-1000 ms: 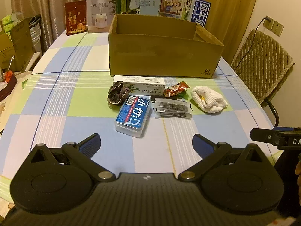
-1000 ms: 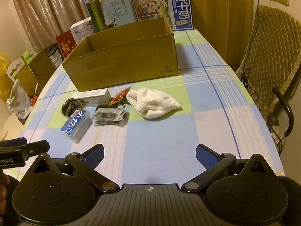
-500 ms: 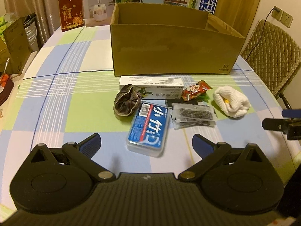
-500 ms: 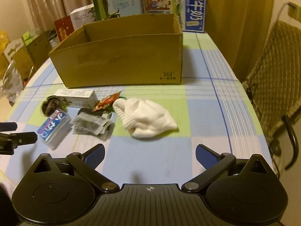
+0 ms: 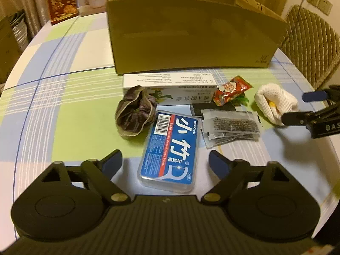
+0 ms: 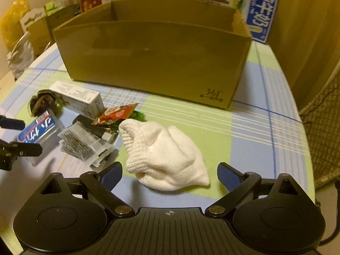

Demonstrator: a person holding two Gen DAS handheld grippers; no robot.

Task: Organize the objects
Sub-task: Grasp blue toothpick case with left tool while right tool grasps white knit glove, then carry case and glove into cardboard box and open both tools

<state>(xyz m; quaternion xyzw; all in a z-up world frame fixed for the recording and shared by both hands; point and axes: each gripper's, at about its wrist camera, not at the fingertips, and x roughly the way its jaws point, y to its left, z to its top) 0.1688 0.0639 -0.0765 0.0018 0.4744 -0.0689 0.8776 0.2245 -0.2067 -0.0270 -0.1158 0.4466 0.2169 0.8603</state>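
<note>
**Both tongs spread over the clutter in front of the cardboard box**

Left tongs (image 5: 165, 161): jaws spread wide, nothing gripped. The near end of the dental floss case (image 5: 170, 150) is seen between the blue-padded fingertips (image 5: 111, 162). The case is a clear, rounded-corner plastic rectangle with a glossy blue and red label, lying flat on the table (image 5: 63, 110).

Right tongs (image 6: 170, 175): jaws likewise spread, empty. A white knitted sock (image 6: 165, 157), ribbed at the cuff and bunched into a soft lump, lies just ahead of and between the fingertips; contact cannot be judged.

Remaining items are grouped tightly towards the middle of the table, near the front wall of the box:
- a crumpled dark fabric pouch (image 5: 135, 112) with a pale trimmed edge, just beside the floss case;
- a long white carton (image 5: 170, 85) with fine print, lying lengthwise close to the box wall;
- a shiny red snack sachet (image 5: 230, 89), resting against the carton's end;
- a stack of clear, crimp-edged packets (image 5: 231, 127) with dark contents, overlapping a flat black object.

The cardboard box (image 6: 153, 57) is open-topped, plain brown, rectangular, with a small print at one lower corner. It stands towards the far edge of the table. The tablecloth is a smooth check of green, blue and white. A quilted chair back (image 5: 312, 48) is seen beyond the right edge.
</note>
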